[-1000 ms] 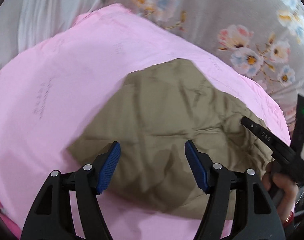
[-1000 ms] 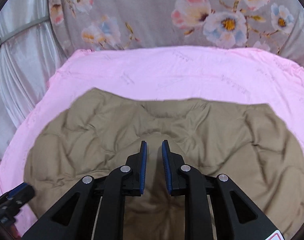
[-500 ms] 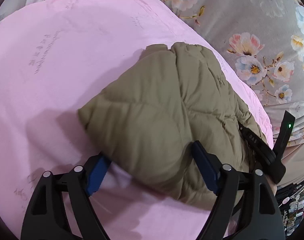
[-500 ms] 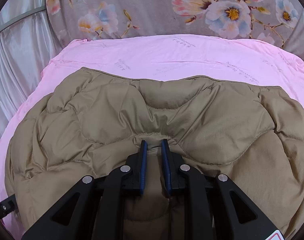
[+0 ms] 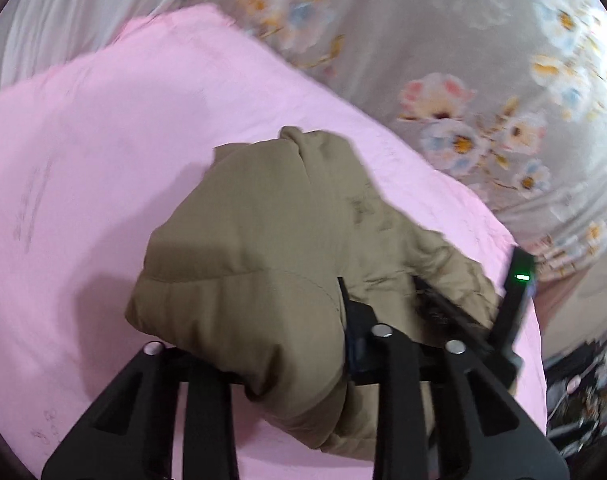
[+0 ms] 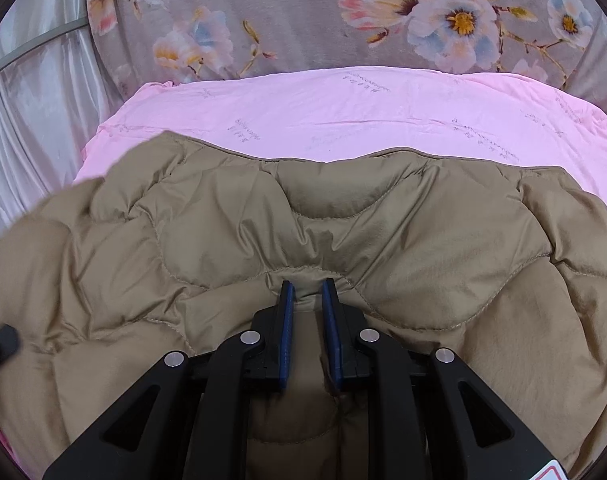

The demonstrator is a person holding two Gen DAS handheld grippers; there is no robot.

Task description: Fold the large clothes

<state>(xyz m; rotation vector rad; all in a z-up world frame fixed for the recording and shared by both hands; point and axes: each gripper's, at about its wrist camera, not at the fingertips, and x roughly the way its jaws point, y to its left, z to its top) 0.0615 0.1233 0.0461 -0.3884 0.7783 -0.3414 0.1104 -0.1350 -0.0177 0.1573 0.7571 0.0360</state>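
Note:
A khaki quilted jacket (image 6: 423,240) lies on a pink sheet (image 6: 343,120). In the right wrist view my right gripper (image 6: 307,292) is shut on a pinch of jacket fabric near a curved seam, with the blue pads (image 6: 287,320) almost together. My left gripper (image 5: 299,300) holds a puffy folded edge of the jacket (image 5: 255,240). Its jaws are closing on that fold, which bulges over and hides the left finger. The right-hand finger (image 5: 349,320) presses into the fabric. The right gripper's black body with a green light (image 5: 519,280) shows to the right.
The pink sheet (image 5: 83,160) spreads wide to the left of the jacket. Grey floral cloth (image 6: 423,12) lies beyond the sheet, with pale shiny drapery (image 6: 31,120) at the left. Dark clutter (image 5: 591,380) sits past the sheet's right edge.
The left jaws went from wide apart to closed over the jacket's folded edge, and the view tilted up. In the right view the jacket grew closer, then held still.

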